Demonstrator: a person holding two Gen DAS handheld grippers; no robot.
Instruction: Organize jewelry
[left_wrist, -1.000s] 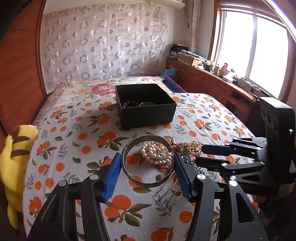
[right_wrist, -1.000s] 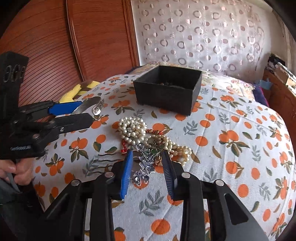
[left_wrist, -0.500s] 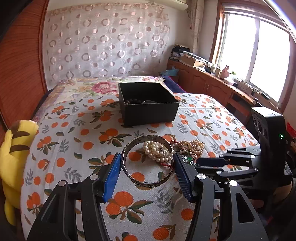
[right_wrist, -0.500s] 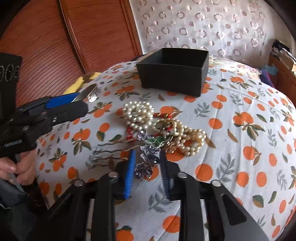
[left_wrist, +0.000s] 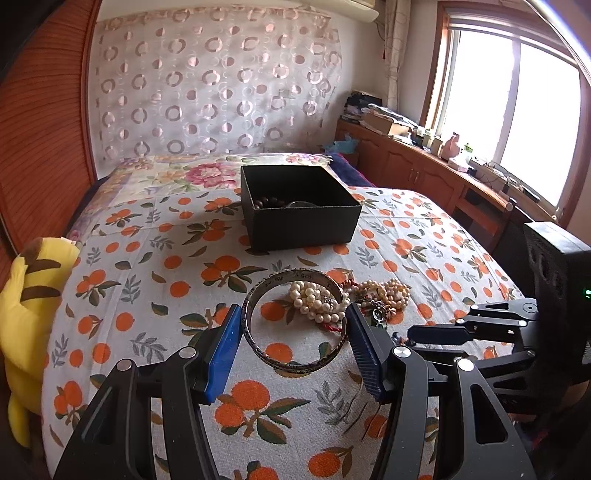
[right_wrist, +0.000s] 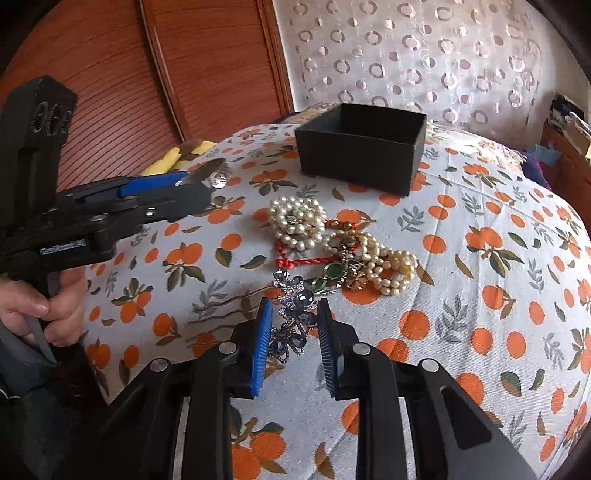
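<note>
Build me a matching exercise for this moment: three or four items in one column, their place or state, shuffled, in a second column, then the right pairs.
Things
1. silver bangle
2. purple rhinestone piece
3. dark bead bracelet
4. white pearl cluster

Places or states
A. lying inside the black box
B. clamped across the left gripper jaws
C. on the bedspread beside the red cord
D. between the right gripper jaws, gaps showing at both pads

Pairs: 1-B, 2-D, 3-A, 4-C
</note>
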